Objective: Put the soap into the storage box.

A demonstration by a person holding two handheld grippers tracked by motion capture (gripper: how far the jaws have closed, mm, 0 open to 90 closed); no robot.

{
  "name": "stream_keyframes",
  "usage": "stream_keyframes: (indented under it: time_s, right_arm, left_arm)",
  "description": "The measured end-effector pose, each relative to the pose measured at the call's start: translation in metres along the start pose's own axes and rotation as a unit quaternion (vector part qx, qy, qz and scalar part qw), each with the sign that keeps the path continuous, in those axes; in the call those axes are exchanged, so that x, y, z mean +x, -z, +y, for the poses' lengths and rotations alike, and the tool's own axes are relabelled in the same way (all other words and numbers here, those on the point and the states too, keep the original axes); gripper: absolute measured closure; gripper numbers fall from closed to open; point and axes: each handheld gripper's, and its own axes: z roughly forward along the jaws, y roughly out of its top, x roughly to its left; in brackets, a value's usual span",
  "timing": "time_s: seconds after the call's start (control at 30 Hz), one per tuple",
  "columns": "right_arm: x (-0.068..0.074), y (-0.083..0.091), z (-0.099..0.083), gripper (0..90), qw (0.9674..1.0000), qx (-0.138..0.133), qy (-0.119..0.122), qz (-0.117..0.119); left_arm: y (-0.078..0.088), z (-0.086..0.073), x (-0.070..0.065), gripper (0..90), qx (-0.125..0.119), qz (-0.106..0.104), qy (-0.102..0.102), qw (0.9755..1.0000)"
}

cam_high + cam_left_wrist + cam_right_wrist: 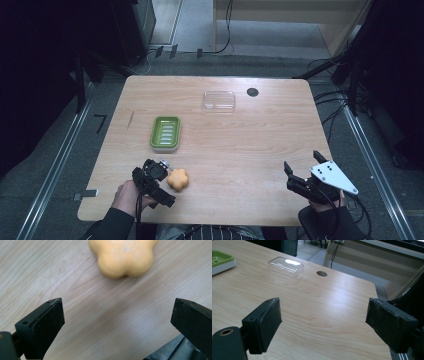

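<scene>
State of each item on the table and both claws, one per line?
Orange flower-shaped soap: lying on the table, ungripped, just ahead of the left claw.
Green soap dish: uncovered, nothing in it.
Clear lid: off the dish, lying apart.
Left claw: open.
Right claw: open, holding nothing.

high view overhead, tool views low, sharing table (240, 145)

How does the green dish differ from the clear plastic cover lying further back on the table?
The green dish is opaque, bright green on a white base, with a ribbed floor; the clear cover is see-through and colourless. The green dish sits open side up, the clear cover dome side up. The green dish lies nearer the orange flower-shaped piece; the clear cover lies by the table's far edge. Both are rounded rectangles of similar size.
</scene>
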Motion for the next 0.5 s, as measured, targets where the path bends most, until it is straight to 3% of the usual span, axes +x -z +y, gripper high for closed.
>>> stream_keyframes:
  time_s: [0.2,0.5]
  right_arm:
    - [0.0,0.0,0.0,13.3,1.0,0.0,-0.001,0.001]
    - [-0.001,-0.001,0.0,13.4,1.0,-0.002,-0.001,0.004]
  left_arm:
    - [-0.004,0.012,-0.004,0.0,-0.009,-0.002,-0.001,1.0]
    - [-0.014,0.029,-0.008,15.9,-0.012,0.01,-0.004,0.9999]
